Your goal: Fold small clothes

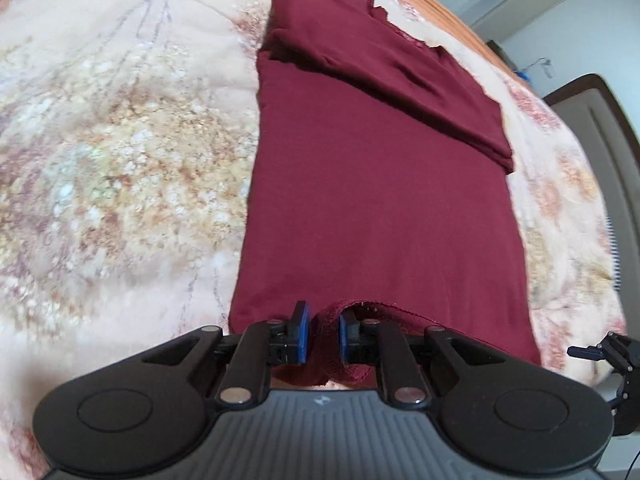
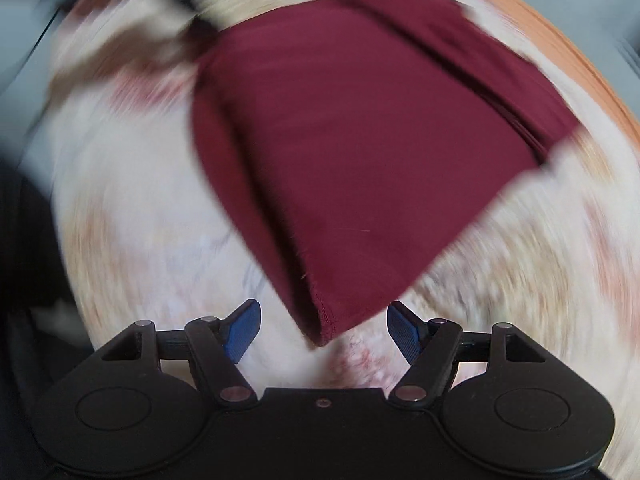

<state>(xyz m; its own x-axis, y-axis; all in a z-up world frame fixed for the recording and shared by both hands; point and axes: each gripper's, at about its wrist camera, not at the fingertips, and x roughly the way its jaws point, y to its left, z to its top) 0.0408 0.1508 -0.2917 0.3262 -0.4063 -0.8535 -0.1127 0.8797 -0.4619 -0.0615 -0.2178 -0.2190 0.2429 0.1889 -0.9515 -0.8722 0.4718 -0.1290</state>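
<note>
A dark red garment (image 1: pixel 372 200) lies flat on a floral bedspread (image 1: pixel 120 140), its sleeves folded in over the far part. My left gripper (image 1: pixel 323 336) is shut on the garment's near hem, which bunches between the blue pads. The right gripper shows at the right edge of the left wrist view (image 1: pixel 608 350). In the right wrist view, which is motion-blurred, the garment (image 2: pixel 360 140) has a near corner pointing at my right gripper (image 2: pixel 324 330). That gripper is open and empty, with the corner just ahead of its fingers.
The bedspread (image 2: pixel 520 260) surrounds the garment on all sides. An orange bed edge (image 1: pixel 440 0) runs along the far right side, with a white wall and a dark wooden frame (image 1: pixel 592 120) beyond it.
</note>
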